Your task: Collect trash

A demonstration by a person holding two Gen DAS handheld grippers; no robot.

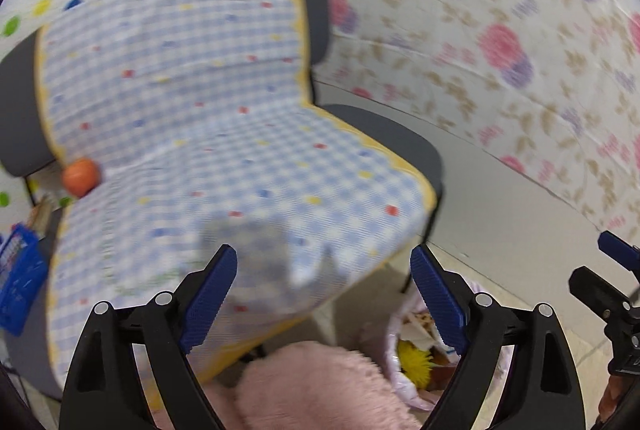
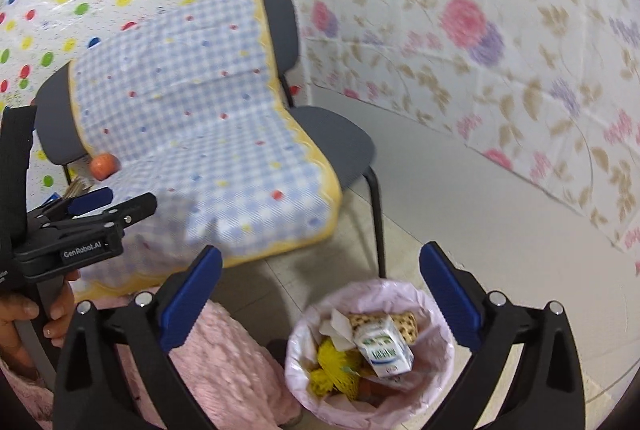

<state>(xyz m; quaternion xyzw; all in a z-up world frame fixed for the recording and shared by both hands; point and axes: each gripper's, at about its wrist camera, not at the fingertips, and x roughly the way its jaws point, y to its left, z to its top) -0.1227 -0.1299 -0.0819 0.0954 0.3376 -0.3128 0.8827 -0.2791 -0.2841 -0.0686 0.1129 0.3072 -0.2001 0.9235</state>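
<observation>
My right gripper (image 2: pixel 320 310) is spread wide, nothing held, ribbed blue pads. Directly below between the fingers: round bin (image 2: pixel 372 350) with thin pink liner, holding a white milk carton (image 2: pixel 384 350), print unreadable, and yellow mesh (image 2: pixel 332 366). Left gripper (image 1: pixel 324 302) also wide, empty, "GenRobot.AI" on its body, over the checked quilted chair cover (image 1: pixel 220 109). Orange ball (image 1: pixel 80 175) on the seat.

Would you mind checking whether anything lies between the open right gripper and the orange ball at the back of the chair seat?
Nothing visible blocks it. The orange ball sits at the seat's rear left edge on the checkered cover. The right gripper is open and empty; the left gripper hovers just in front of the ball, closer to it.
</observation>
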